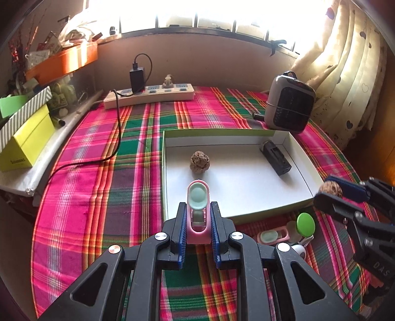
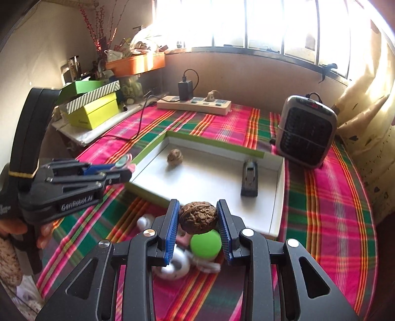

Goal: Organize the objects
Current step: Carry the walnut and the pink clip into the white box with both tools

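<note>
window (image 1: 197,14): sunlight is glaring in above far edge | wall (image 1: 209,61): tan, running below sill | curtain (image 1: 345,61): cream, hanging at far right corner | desk (image 1: 98,197): wearing plaid cloth | shelf (image 1: 37,158): standing along left edge
</note>
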